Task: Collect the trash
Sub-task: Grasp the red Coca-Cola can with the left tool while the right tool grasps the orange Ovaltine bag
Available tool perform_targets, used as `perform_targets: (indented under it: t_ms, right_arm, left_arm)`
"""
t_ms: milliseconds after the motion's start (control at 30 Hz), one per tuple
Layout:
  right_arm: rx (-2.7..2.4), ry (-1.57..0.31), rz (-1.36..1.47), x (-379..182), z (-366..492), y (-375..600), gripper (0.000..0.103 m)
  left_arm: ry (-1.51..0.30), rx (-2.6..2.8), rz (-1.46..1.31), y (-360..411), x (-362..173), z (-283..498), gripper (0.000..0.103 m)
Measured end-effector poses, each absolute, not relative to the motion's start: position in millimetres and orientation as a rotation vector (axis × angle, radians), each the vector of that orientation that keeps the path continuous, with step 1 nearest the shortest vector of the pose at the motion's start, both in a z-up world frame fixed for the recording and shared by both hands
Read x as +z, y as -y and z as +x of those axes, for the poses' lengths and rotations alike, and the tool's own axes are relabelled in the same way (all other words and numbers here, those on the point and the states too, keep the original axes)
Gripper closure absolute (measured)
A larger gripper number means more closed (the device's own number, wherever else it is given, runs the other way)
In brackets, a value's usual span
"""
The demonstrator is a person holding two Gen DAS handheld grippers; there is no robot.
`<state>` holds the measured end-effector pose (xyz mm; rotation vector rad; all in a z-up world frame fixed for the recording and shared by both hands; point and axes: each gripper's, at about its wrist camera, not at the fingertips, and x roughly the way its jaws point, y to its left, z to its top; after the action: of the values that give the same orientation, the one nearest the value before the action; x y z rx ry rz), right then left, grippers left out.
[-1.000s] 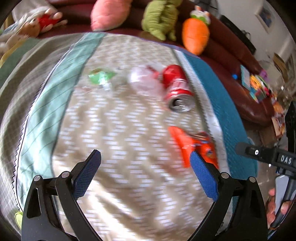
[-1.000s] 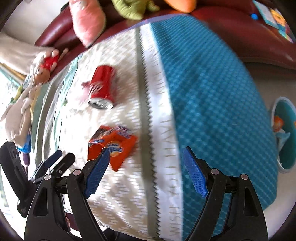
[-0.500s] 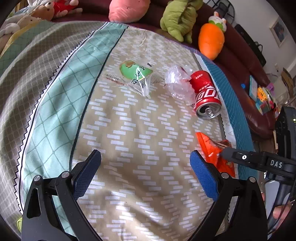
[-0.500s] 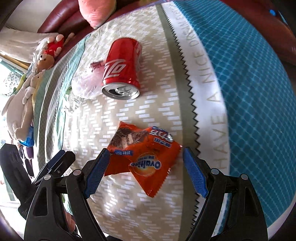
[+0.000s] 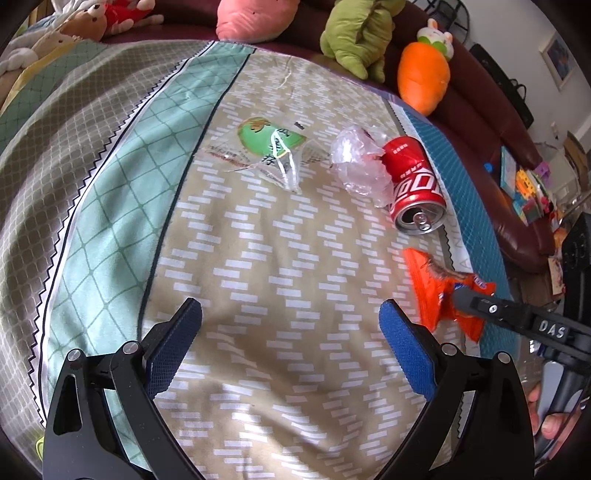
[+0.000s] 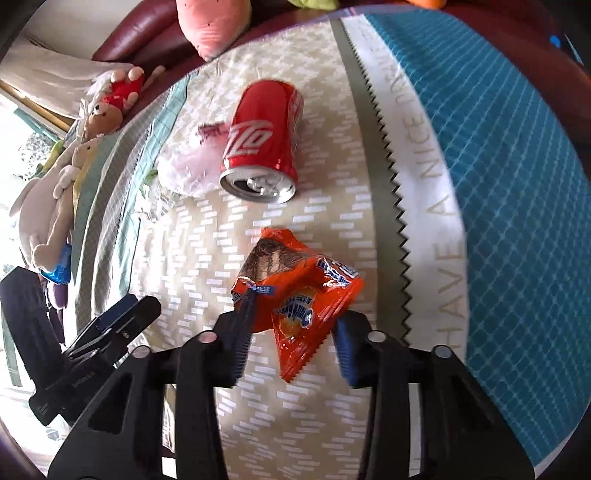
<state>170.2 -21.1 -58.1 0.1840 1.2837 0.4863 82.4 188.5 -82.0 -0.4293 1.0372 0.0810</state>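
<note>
An orange snack wrapper (image 6: 295, 280) lies on the patterned blanket (image 6: 424, 184). My right gripper (image 6: 295, 317) is closing on it, and both blue pads touch its buckled edges. In the left wrist view the same wrapper (image 5: 432, 291) sits under the right gripper's finger (image 5: 491, 308). Beyond it lies a red soda can (image 6: 262, 144) on its side, against a crumpled clear plastic bag (image 5: 354, 162). Further left there is a flat clear bag with green print (image 5: 269, 147). My left gripper (image 5: 290, 314) is open over bare blanket (image 5: 258, 258) with nothing between its pads.
Plush toys line the maroon sofa back: an orange carrot (image 5: 424, 77), a green one (image 5: 354, 33) and a pink one (image 5: 255, 18). More stuffed animals (image 6: 55, 184) lie at the blanket's left. A person's hand (image 5: 546, 417) holds the right gripper's handle.
The right gripper moved over the orange wrapper and its jaws narrowed onto it, buckling it upward. The left gripper drifted back from the trash and stayed open.
</note>
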Motion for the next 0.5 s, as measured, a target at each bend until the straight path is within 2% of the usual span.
perform_targets:
  t_ms: [500]
  right_arm:
    - [0.351,-1.177,0.338,-31.5,204.4,116.9,0.066]
  left_arm:
    - [-0.982,-0.033,-0.272,-107.2,-33.3,148.4,0.006]
